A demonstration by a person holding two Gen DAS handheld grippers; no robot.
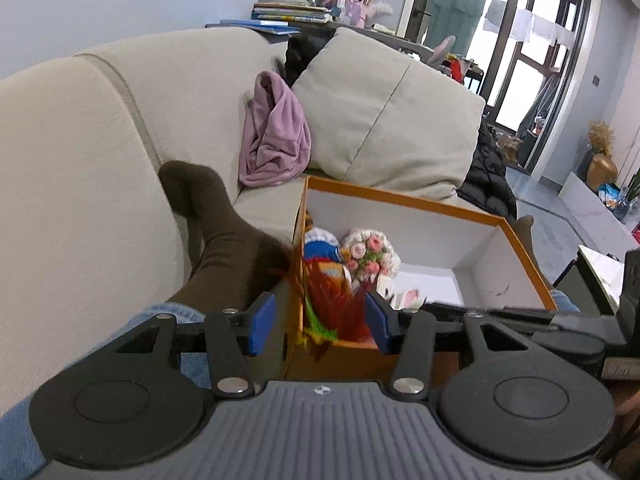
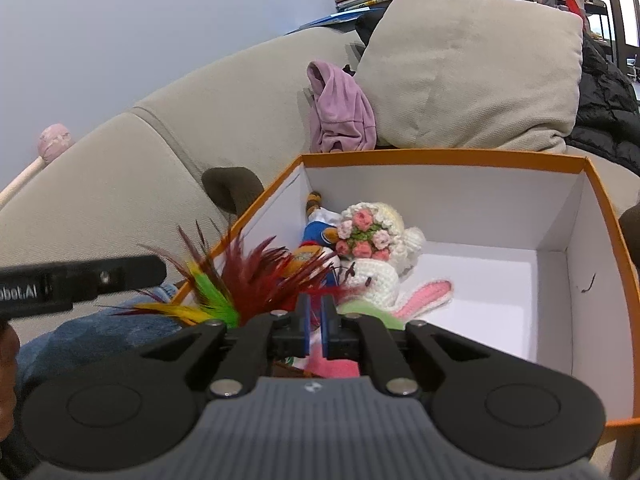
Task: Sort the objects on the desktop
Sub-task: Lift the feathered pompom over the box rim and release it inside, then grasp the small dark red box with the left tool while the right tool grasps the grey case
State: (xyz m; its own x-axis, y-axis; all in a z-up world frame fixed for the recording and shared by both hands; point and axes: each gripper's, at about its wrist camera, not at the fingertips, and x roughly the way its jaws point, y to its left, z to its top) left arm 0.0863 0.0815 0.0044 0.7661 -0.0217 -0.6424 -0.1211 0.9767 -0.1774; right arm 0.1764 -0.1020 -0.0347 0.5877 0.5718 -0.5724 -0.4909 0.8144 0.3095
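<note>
Two grippers work over the box: the right gripper (image 2: 316, 320) has its jaws nearly together with nothing clearly pinched, the left gripper (image 1: 318, 322) stands spread wide. Between them the feather toy (image 2: 256, 280) lies over the orange box (image 2: 440, 159) rim, beside the crocheted doll (image 2: 372, 248). It looks light, soft and springy; I'd grip its base, not the plumes.

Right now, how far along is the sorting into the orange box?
Done: a crocheted bunny, a small doll and a feather toy lie in the orange box. In hand: nothing visibly; the left gripper is open at the box's corner, the right gripper nearly shut over it. No other desktop objects show.
</note>
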